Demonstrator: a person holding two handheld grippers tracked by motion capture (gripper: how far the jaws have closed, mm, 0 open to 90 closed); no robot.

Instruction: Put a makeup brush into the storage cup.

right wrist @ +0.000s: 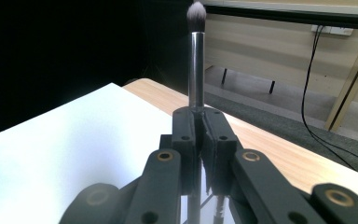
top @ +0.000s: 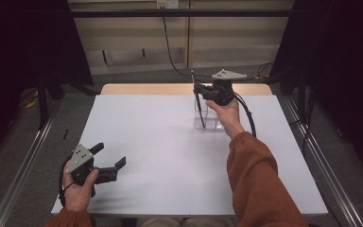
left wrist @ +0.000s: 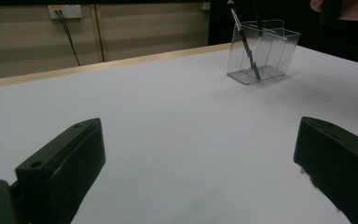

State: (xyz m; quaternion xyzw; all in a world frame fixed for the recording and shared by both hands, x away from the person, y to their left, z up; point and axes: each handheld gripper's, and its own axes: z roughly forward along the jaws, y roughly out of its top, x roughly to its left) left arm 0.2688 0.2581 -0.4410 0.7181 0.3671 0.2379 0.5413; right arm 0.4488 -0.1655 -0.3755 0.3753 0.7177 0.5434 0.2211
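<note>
White table (top: 170, 142) with a wood strip along the far edge, dark curtains on both sides and a beige wall behind. Right gripper (top: 199, 88) is up over the clear holder (top: 208, 116) near the far edge, jaws pressed together on a brush (right wrist: 196, 60), bristles pointing up. Another dark brush (left wrist: 244, 42) leans inside the holder. Left gripper (top: 109, 158) sits low at the near left corner, jaws spread wide, nothing between them.
</note>
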